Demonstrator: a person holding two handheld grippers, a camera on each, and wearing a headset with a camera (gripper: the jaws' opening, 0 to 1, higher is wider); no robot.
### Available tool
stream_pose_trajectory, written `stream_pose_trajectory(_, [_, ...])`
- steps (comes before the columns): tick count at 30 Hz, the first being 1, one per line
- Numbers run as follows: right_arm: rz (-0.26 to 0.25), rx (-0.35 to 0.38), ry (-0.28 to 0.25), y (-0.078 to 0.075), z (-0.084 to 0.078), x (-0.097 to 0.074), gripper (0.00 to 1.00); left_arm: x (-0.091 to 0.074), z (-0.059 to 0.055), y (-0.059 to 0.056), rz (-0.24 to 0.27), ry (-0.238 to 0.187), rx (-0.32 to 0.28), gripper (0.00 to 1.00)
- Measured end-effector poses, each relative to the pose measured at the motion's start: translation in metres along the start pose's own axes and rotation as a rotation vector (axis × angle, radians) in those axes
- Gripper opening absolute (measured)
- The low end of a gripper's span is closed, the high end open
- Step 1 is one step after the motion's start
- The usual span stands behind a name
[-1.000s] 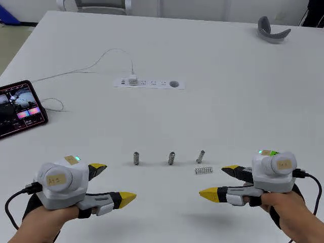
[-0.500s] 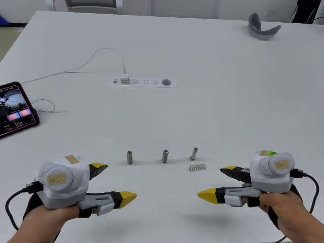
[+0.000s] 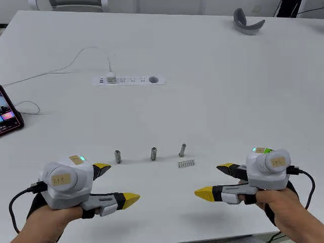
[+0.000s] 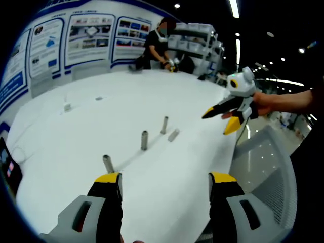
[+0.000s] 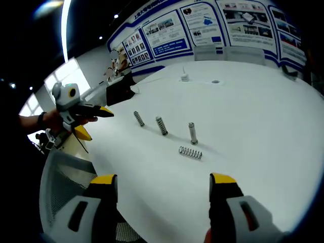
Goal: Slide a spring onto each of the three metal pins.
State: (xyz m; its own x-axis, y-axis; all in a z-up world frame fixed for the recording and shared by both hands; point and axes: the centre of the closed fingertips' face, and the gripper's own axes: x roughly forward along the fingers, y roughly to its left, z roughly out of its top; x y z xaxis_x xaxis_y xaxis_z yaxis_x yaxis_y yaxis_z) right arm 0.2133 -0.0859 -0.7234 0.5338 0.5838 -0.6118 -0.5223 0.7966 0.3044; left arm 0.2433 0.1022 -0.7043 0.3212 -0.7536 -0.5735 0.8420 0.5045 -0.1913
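While held low at seven and five o'clock in the head view, the left gripper (image 3: 119,182) and right gripper (image 3: 211,179) gape wide and empty, jaws pointing inward. Beyond them a loose coiled spring (image 3: 186,163) lies flat, just at five o'clock of the bare pin (image 3: 182,150). Two spring-wrapped pins (image 3: 154,153) stand at its nine o'clock.

Loose spring (image 3: 186,163) beside bare pin (image 3: 182,150)

I work in what looks like a research lab or showroom. There is a large white table (image 3: 228,101) with a power strip (image 3: 129,80) at my 11 o'clock and a tablet (image 3: 7,114) at 9 o'clock. Blue-framed poster boards (image 5: 238,20) cover the wall.
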Motion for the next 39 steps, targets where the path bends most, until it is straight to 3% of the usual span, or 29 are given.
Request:
stream_pose_trajectory(27, [-0.023,0.028,-0.009,-0.007,-0.014,-0.023,0.76,0.053,0.018,-0.034,-0.112,0.029,0.057,0.71])
stream_pose_trajectory(39, [-0.024,0.038,-0.01,-0.005,-0.02,-0.029,0.76,0.078,0.021,-0.047,-0.154,0.057,0.103,0.7])
